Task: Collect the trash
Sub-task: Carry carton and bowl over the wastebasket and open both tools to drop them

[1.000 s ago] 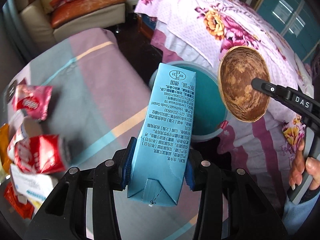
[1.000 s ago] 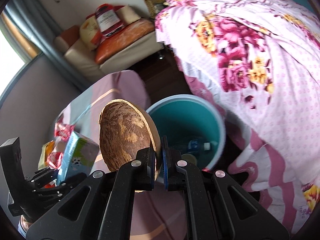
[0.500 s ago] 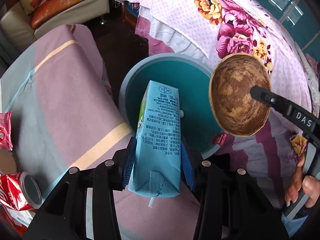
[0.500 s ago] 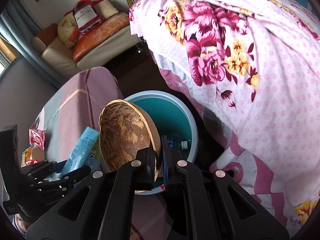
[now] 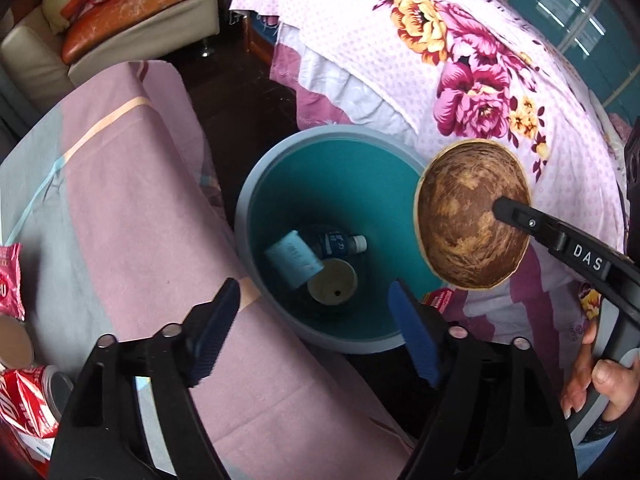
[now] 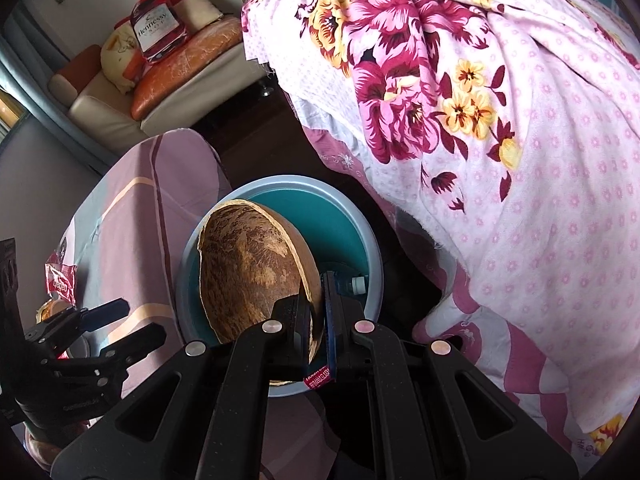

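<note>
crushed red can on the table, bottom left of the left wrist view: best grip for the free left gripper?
Take the red can across its crumpled body, coming from above. It seems to lie on its side, silver end facing the bin, so the end gives little hold. Left gripper is open, empty.

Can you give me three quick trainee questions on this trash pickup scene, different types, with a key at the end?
1. True or false: the left claw is clamped on the blue carton.
2. Multiple choice: the right claw holds A) a red can, B) the coconut shell, C) a bottle.
3. Fill in: the blue carton lies inside the ______.

Key:
1. False. Its jaws have just been opening and nothing is between them; the carton lies in the teal bin, beside a dark bottle.
2. B. The jaws pinch the shell's rim over the bin.
3. Teal bin.
</note>
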Motion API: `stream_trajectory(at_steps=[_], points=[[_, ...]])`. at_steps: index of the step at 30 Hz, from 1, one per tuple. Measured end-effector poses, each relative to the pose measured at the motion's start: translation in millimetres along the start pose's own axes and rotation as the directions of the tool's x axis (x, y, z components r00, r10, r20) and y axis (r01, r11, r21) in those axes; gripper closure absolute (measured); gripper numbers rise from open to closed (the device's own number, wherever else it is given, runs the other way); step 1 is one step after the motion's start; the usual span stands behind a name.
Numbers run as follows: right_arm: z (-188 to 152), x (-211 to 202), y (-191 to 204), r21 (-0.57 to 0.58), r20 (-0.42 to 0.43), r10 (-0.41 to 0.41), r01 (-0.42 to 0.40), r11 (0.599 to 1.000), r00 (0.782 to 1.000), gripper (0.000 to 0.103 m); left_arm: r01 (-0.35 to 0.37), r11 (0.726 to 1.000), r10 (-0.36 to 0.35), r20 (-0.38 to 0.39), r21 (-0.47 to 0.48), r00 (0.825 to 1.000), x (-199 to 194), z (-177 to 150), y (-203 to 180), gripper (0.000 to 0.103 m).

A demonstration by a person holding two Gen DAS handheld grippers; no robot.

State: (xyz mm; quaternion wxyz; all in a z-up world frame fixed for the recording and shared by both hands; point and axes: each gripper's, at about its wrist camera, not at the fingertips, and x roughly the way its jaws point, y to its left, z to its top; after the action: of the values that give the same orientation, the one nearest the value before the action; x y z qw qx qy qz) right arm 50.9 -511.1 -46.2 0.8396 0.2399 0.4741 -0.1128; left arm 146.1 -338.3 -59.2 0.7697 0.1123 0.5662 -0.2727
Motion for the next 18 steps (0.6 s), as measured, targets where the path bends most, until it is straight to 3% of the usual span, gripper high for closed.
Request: stream_trajectory(at_steps=[11,18], points=[[-5,20,11,-0.028,-0.057,-0.014,0.013,1.0,0.998,0.092,-0.003,0.999,0.004,0.019,-0.048,1.0,-14,-14,19,0.013],[-13,34,26,-0.052,-0.104,-0.001,-0.005,0.999,0.995,0.08,0.005,0.998,-0.003,0.029,-0.059,1.0,-22,-22,25,0.013]])
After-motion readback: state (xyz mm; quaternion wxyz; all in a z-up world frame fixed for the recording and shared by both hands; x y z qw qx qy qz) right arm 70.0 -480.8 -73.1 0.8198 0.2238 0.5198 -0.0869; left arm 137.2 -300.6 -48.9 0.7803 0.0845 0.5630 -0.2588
